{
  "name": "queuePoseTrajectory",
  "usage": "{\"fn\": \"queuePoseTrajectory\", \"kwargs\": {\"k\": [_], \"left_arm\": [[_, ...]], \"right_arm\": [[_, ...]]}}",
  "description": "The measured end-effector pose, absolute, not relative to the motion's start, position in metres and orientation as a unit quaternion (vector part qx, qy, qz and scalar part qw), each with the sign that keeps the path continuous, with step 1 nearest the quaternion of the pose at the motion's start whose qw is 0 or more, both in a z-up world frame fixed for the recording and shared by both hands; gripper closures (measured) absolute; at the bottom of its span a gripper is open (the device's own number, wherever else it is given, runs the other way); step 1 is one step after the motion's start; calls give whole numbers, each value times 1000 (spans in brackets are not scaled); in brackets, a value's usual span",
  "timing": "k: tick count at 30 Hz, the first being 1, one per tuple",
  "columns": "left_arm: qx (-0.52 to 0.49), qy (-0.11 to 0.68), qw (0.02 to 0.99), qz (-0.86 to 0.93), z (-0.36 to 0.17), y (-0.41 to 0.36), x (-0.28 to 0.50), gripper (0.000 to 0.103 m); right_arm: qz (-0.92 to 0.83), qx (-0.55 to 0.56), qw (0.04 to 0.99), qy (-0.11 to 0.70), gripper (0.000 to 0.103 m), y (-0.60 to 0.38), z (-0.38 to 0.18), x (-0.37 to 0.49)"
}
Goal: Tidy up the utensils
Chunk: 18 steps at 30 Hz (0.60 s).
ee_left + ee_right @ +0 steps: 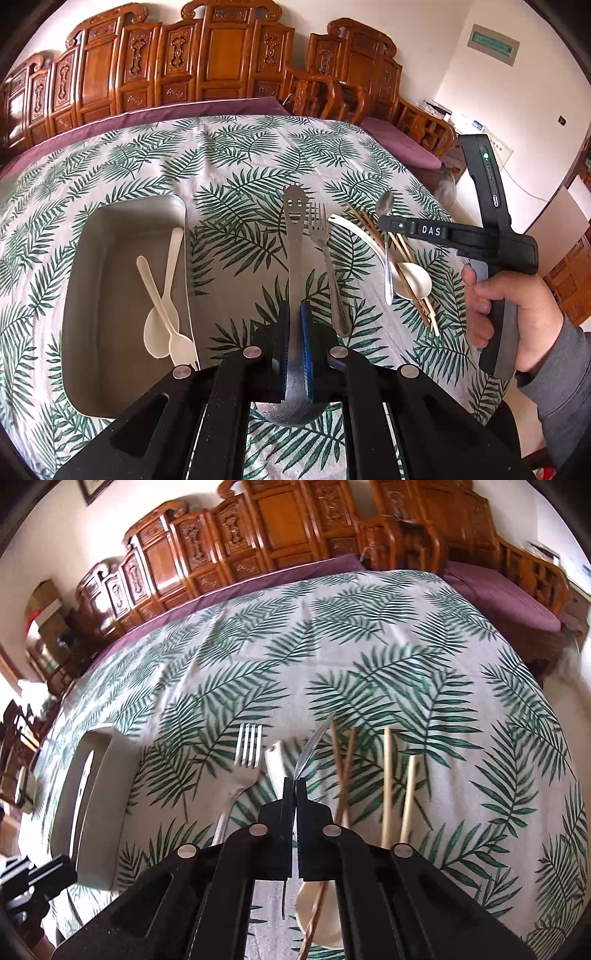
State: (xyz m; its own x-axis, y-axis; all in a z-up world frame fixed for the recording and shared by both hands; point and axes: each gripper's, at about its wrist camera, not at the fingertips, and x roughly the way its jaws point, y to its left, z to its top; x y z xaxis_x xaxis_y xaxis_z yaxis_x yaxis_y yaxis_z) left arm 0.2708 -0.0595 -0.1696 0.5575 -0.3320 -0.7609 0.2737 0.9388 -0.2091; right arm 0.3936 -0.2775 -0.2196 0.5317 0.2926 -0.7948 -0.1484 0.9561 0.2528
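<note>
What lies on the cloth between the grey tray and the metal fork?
In the left wrist view, the smiley-face metal utensil lies between the grey tray and the metal fork, held in the shut left claw. Otherwise only leaf-print tablecloth shows there.

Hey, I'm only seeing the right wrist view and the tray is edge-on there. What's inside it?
Observer: The tray holds two white spoons, lying crossed.
Operator: What is the left gripper doing?
Observer: The left gripper is shut on a metal smiley-face utensil, face end pointing away.
Operator: And the thin metal edge I'm gripping?
Observer: The right gripper is shut on a small metal spoon, with the bowl at the far end.
</note>
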Motion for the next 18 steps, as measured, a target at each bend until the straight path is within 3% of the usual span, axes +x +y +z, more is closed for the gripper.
{"fn": "queuePoseTrajectory", "kwargs": {"k": [18], "left_arm": [[-42,408,900,-147,-136,-26,271,98]], "right_arm": [[187,15,880,436,101,-215,-169,364]]}}
